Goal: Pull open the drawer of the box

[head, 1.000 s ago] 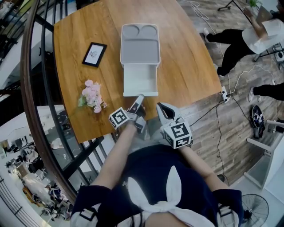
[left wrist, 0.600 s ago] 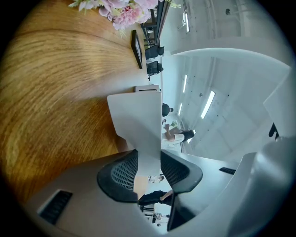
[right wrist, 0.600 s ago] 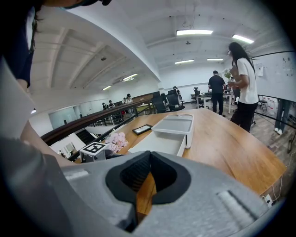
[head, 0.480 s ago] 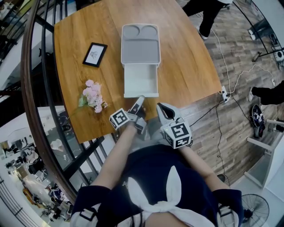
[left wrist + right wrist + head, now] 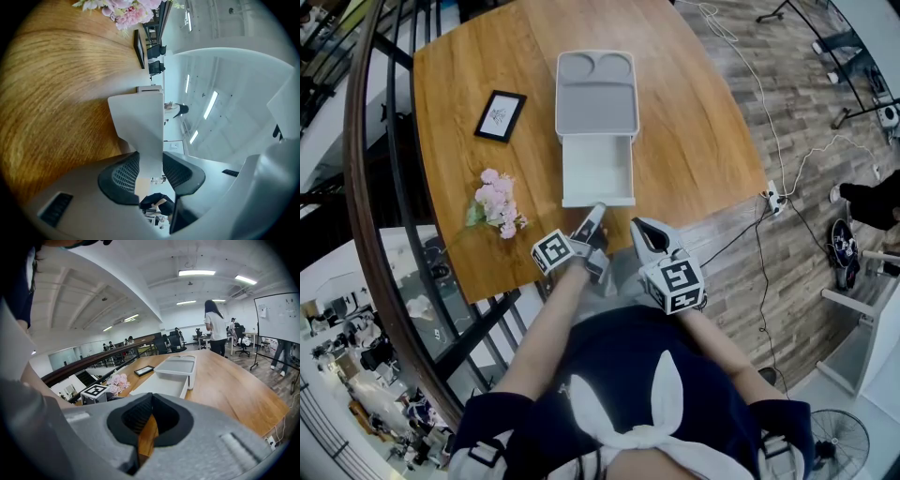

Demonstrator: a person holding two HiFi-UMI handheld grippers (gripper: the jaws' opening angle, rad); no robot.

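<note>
The left claw [image 5: 150,165] is clamping the front wall of the white plastic drawer [image 5: 597,173], its dark ribbed pads pressing on both faces of the thin panel. The right claw [image 5: 149,403] is hanging just beside it over the near edge of the wooden table [image 5: 703,159], jaws together and gripping nothing. The drawer is standing well out of the white rectangular box [image 5: 596,94], which is sitting mid-table further back, so the pull is looking finished or nearly so. Next, the left jaws are going to need to part and back off straight towards the person without nudging the drawer in again. Room is getting short there: the drawer front is lying near the near edge. The bunch of pink flowers [image 5: 497,202] is resting towards the near left edge and the black picture frame [image 5: 500,115] further back, both well apart from the drawer.
</note>
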